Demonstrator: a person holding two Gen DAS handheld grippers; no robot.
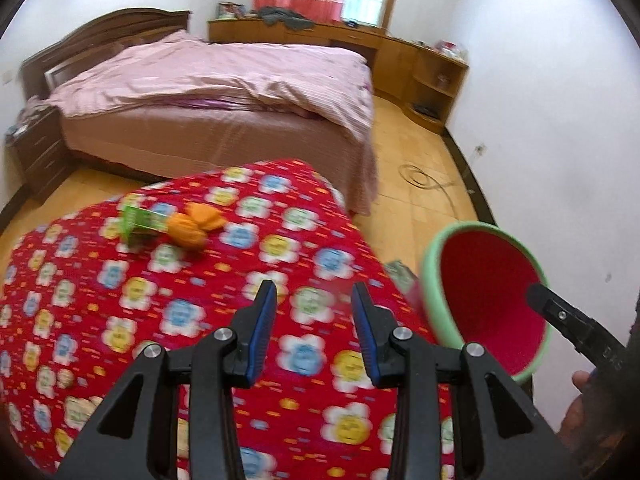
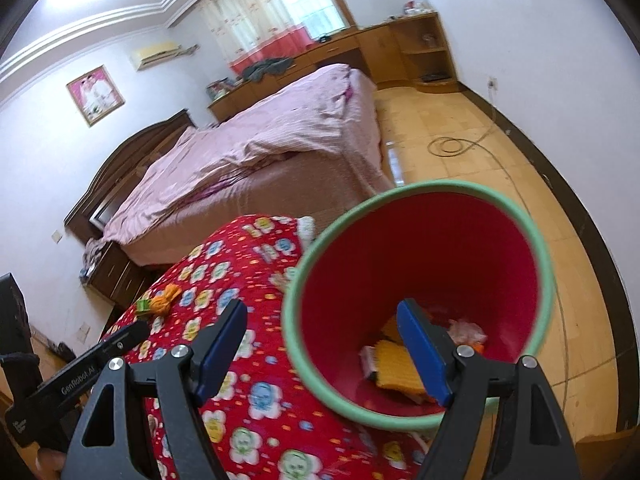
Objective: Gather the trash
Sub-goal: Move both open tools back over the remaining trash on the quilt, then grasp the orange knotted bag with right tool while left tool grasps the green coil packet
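Left gripper (image 1: 314, 308) is seen part-open and empty above the red flowered cloth (image 1: 120, 340); orange and green trash (image 1: 176, 228) lies well ahead on it. A blurred reach could knock the pieces off. From the right wrist, the right gripper (image 2: 324, 344) is spread wide across the bin (image 2: 548, 280) rim, one finger inside; the bin, with scraps in it, could be tipped. Bed (image 2: 260, 152) stands beyond.

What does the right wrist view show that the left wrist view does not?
Only the right wrist view looks into the bin and shows trash at its bottom; its right gripper straddles the bin's rim. Only the left wrist view shows the left gripper open and empty above the tablecloth. Both show the orange wrapper and the green wrapper lying on the cloth.
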